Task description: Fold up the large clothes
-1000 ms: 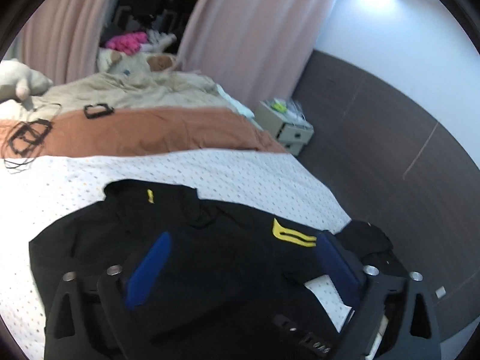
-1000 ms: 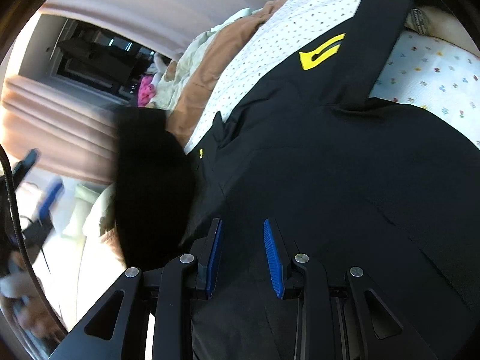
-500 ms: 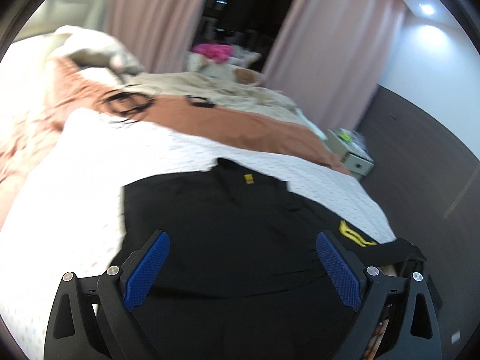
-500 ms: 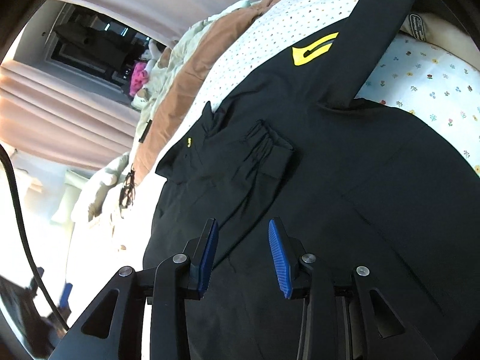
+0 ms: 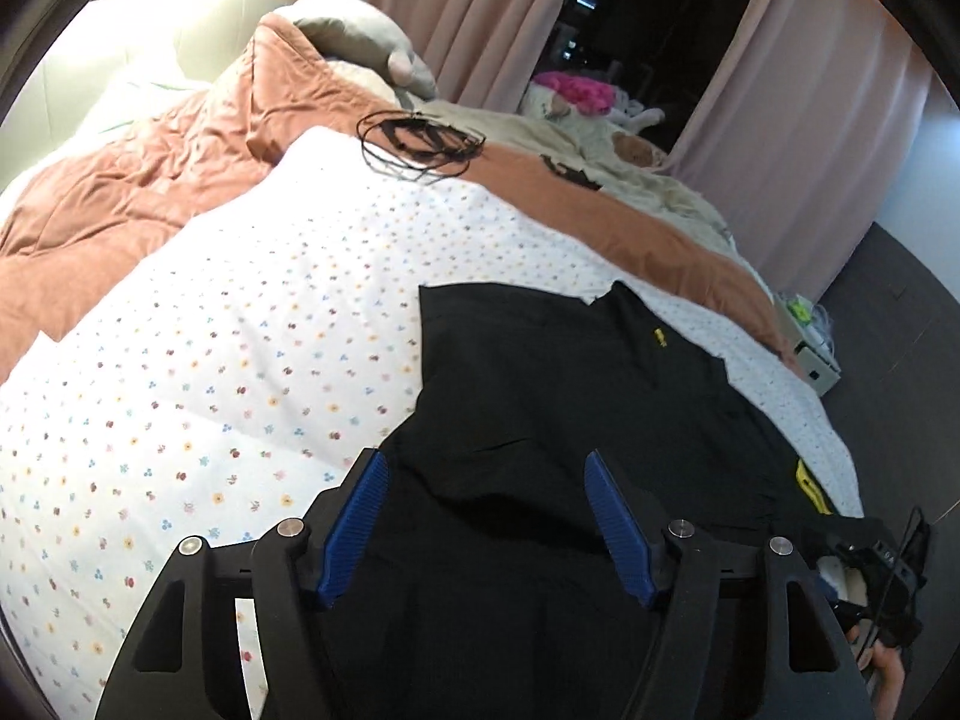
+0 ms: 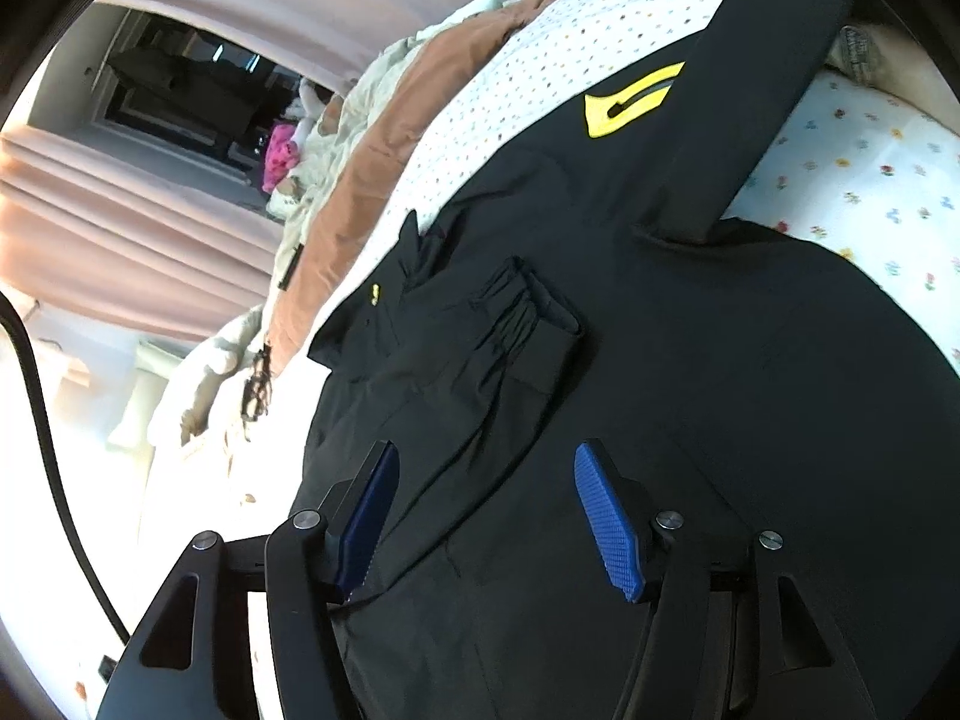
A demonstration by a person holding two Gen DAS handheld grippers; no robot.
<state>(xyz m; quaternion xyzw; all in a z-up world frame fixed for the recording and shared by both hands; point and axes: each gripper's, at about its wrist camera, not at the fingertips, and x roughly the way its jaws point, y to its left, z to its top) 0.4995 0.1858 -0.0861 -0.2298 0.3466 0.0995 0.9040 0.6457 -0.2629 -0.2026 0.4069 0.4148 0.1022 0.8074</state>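
Note:
A large black jacket (image 5: 570, 396) with yellow marks lies spread on the flowered bedsheet (image 5: 228, 360). In the right wrist view the jacket (image 6: 690, 360) has one sleeve (image 6: 510, 324) folded across its body, cuff near the middle; the other sleeve (image 6: 762, 90) with a yellow logo stretches toward the bed edge. My left gripper (image 5: 483, 480) is open and empty, just above the jacket's left side edge. My right gripper (image 6: 483, 483) is open and empty over the jacket's lower part.
An orange-brown duvet (image 5: 150, 180) is bunched at the head of the bed with a tangle of black cable (image 5: 420, 138) on it. Plush toys (image 5: 360, 36) and pink curtains (image 5: 780, 120) lie beyond. A nightstand (image 5: 813, 354) stands by the bed's far side.
My left gripper has swung left over the jacket's side edge, its jaws narrower than before. My right gripper has opened wider. A sleeve now lies folded across the jacket.

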